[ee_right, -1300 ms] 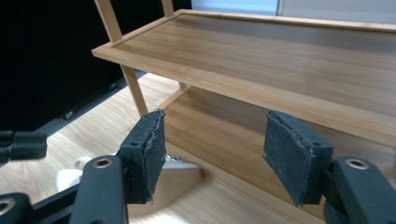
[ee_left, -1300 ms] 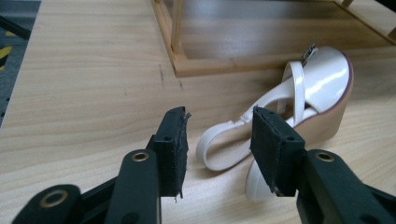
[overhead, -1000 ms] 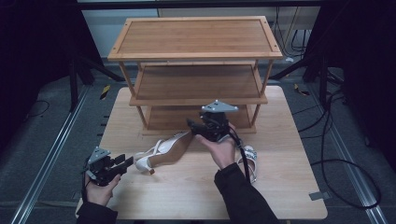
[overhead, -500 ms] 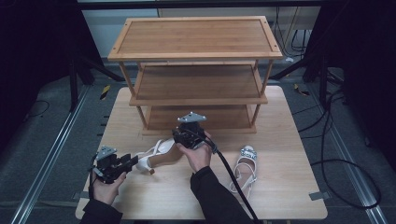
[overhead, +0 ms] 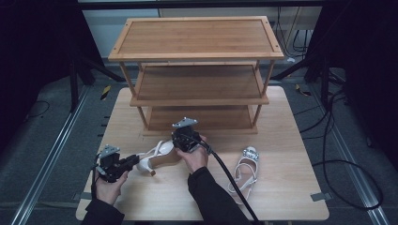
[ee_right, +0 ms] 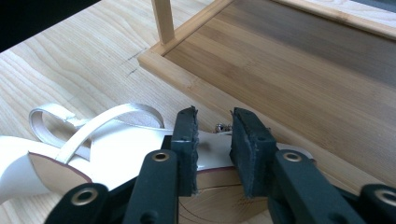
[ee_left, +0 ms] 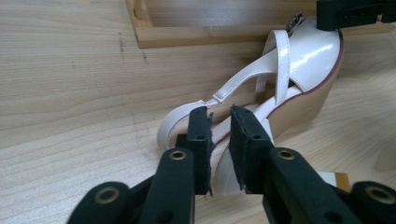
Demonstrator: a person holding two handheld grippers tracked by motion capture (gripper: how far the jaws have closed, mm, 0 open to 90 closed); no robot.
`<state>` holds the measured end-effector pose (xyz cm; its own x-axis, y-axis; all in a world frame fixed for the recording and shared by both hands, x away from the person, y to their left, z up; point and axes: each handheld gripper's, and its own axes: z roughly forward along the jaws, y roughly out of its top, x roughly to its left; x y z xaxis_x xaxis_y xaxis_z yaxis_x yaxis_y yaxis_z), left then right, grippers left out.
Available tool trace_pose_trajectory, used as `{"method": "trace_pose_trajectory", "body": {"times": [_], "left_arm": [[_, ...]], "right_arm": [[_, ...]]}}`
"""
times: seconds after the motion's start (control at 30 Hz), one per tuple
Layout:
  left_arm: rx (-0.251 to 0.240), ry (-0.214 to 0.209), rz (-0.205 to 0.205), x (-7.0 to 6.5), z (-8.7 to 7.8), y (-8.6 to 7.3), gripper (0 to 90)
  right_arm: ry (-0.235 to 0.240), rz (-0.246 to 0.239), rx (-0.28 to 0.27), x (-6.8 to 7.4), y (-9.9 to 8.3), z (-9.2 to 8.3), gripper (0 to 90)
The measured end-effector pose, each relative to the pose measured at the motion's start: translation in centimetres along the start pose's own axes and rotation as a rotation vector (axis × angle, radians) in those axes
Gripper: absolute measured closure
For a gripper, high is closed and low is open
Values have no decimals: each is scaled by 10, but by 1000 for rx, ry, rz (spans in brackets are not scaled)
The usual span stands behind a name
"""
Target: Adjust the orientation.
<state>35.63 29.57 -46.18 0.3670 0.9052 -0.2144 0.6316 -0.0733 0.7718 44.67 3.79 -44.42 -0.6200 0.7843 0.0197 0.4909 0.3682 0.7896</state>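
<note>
We saw the three-tier wooden shelf rack [overhead: 197,75] standing toward the back of the light wooden table [overhead: 291,197]. A white wedge-heeled sandal [overhead: 157,157] lay just before its lowest shelf, left of centre. A second white strappy sandal [overhead: 244,168] lay well apart to its right, nearer us.

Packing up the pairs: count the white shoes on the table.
2. One white high-heeled sandal lies on its side before the rack, between both hand-held grippers; the other sandal lies to the right, untouched.
</note>
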Motion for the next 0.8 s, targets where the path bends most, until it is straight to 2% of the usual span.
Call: {"method": "trace_pose_trajectory", "body": {"times": [0.07,0.33,0.37,0.43,0.47,0.57,0.7,0.8], "left_arm": [[4,-4,6,-1,-1,0,795],[16,-47,-12,-2,-5,-4,813],[27,-76,-19,-3,-5,-5,804],[30,-83,-17,-5,-5,-6,811],[36,-73,1,-8,-6,-7,803],[49,-69,7,-10,-6,-7,804],[59,-77,-5,-9,-6,-8,804],[76,-78,-1,-10,-6,-10,805]], "right_arm": [[-1,-4,4,1,0,-1,734],[5,-4,6,2,-3,-16,791],[2,-16,10,4,-4,-20,799],[1,-17,10,5,-4,-22,801],[10,-10,1,5,-7,-27,811],[14,-9,-4,5,-10,-32,822],[22,-13,-16,6,-15,-39,831],[41,7,-18,7,-20,-46,857]]}}
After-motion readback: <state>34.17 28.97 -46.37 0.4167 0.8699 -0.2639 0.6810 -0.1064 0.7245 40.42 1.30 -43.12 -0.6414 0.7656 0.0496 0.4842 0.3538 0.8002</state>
